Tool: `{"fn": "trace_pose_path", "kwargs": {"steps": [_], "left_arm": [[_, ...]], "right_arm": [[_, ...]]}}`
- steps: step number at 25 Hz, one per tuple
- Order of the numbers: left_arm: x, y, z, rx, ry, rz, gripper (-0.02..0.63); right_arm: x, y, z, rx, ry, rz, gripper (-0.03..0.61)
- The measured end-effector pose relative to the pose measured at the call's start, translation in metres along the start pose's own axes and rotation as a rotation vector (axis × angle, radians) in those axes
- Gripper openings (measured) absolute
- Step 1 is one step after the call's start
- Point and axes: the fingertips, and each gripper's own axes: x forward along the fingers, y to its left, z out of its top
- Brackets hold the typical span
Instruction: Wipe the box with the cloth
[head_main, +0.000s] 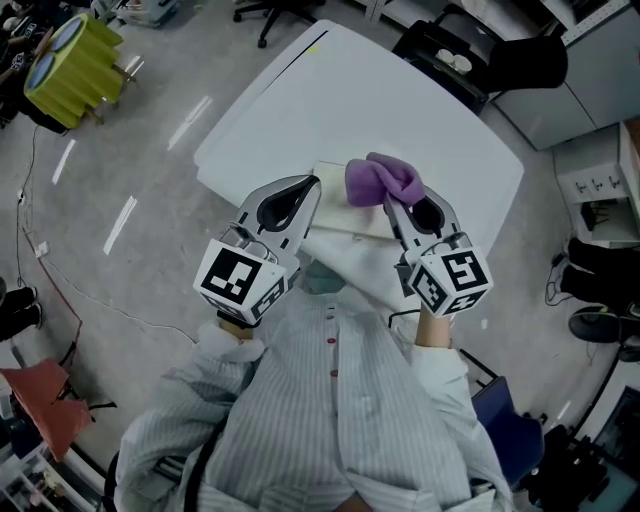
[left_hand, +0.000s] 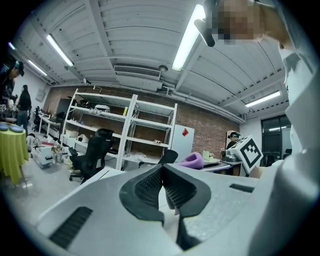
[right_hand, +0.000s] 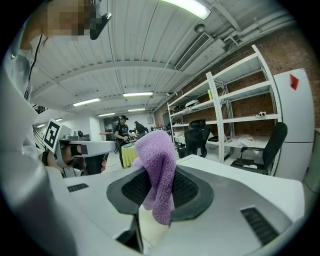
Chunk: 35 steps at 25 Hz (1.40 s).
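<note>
A flat white box (head_main: 345, 208) is at the near edge of the white table (head_main: 400, 110), just in front of my chest. My left gripper (head_main: 312, 187) (left_hand: 163, 172) is at the box's left corner. Its jaws are shut, with a thin white edge of the box (left_hand: 170, 199) between the pads. My right gripper (head_main: 392, 205) (right_hand: 155, 185) is shut on a purple cloth (head_main: 383, 180) (right_hand: 157, 170) that bunches up over its tips, above the box's far right part. The cloth (left_hand: 192, 160) also shows past the left jaws.
A yellow-green round table (head_main: 70, 55) stands far left on the floor. Black office chairs (head_main: 480, 55) sit behind the table. Metal shelves (left_hand: 125, 130) line the brick wall. A person (right_hand: 120, 132) stands far off. A red seat (head_main: 45, 405) is near my left.
</note>
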Motion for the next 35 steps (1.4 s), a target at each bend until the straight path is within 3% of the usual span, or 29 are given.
{"fn": "trace_pose_path", "kwargs": {"steps": [8,13,27,35], "left_arm": [[0.038,0.02,-0.009,-0.009,0.041,0.065,0.008],[0.041,0.033,-0.019,-0.021,0.085,0.081,0.009],[0.052,0.046,-0.062,-0.051,0.196,0.035,0.009],[0.053,0.056,-0.093,-0.081,0.277,0.032,0.016]], "right_arm": [[0.027,-0.037,0.01,0.014,0.002,0.056,0.098],[0.038,-0.036,0.011,0.019,0.011,0.074,0.098],[0.05,-0.034,0.001,0.005,0.074,0.057,0.098],[0.071,-0.023,-0.008,-0.023,0.126,0.091,0.098]]}}
